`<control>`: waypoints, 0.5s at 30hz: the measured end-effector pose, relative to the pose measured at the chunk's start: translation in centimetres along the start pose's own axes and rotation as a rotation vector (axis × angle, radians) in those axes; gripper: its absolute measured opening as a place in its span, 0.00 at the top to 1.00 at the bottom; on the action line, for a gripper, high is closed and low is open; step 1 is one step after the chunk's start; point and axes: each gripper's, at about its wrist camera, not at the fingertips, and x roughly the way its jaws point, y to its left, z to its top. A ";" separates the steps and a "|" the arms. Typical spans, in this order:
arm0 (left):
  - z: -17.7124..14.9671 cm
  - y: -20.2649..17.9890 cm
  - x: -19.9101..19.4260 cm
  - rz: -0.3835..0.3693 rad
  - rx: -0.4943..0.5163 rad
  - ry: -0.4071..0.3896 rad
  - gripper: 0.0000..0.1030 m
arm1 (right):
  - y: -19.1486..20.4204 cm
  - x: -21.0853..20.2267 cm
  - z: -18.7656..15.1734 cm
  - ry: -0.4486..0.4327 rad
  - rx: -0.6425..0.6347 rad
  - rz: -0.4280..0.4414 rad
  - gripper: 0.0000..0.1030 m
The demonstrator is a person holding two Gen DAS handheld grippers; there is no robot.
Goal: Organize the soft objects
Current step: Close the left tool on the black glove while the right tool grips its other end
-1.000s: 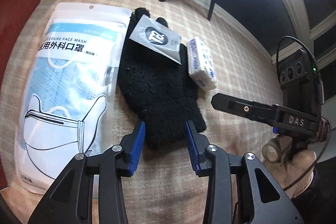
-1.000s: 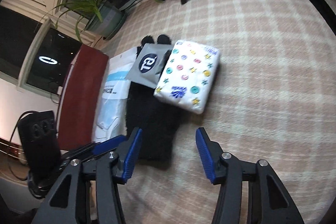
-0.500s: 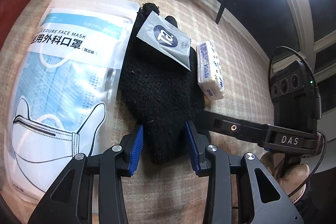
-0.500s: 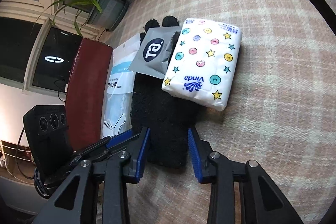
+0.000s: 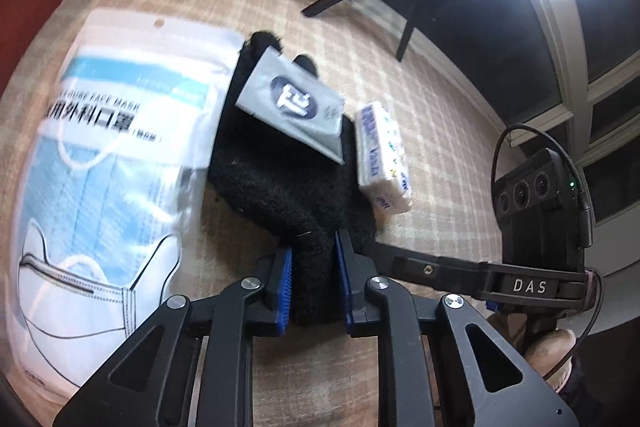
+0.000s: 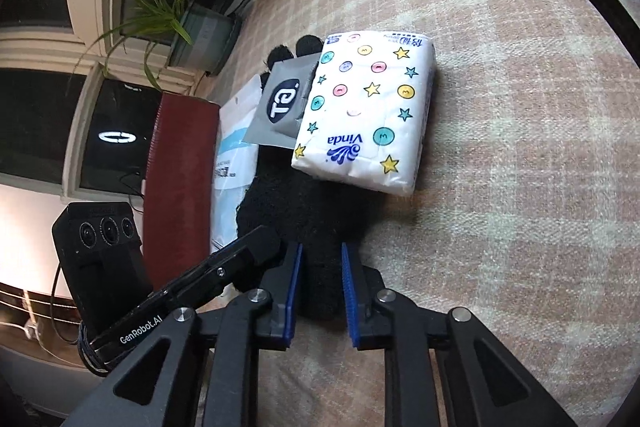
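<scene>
Glove: black fuzzy knitted glove (image 5: 280, 183) is laid flat on the beige checked tablecloth (image 5: 440, 155), cuff end toward both tools, fingertips pointing away.
Left gripper (image 5: 313, 279): blue-padded fingers are closed on the cuff of the glove, fabric pinched between them.
Right gripper (image 6: 319, 291): blue pads are likewise clamped on the same cuff, just beside the left tool.
Sachet: grey foil sachet with a dark oval logo (image 5: 294, 107) is seen resting on the glove's finger end.
Tissues: white Vinda tissue pack printed with stars and dots (image 6: 366, 115) is overlapped onto the glove's right edge, touching the sachet.
Masks: white and blue bagged face masks (image 5: 108, 183) are placed just left of the glove.
</scene>
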 end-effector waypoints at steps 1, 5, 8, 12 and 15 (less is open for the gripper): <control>0.2 -0.4 0.0 -0.002 0.009 -0.003 0.84 | 0.0 -0.3 -0.1 -0.007 0.005 0.010 0.85; 0.6 -1.3 0.1 -0.023 0.026 -0.011 0.86 | 0.2 -1.3 -0.3 -0.032 0.008 0.036 0.87; 0.7 -2.2 0.0 -0.032 0.040 -0.020 0.87 | 0.2 -2.3 -0.4 -0.053 0.008 0.046 0.87; 0.8 -2.6 -0.5 -0.068 0.043 -0.023 0.87 | 0.0 -3.6 -0.5 -0.077 0.025 0.073 0.88; 0.8 -3.5 -0.9 -0.085 0.052 -0.030 0.87 | 0.2 -4.8 -0.7 -0.100 0.020 0.079 0.88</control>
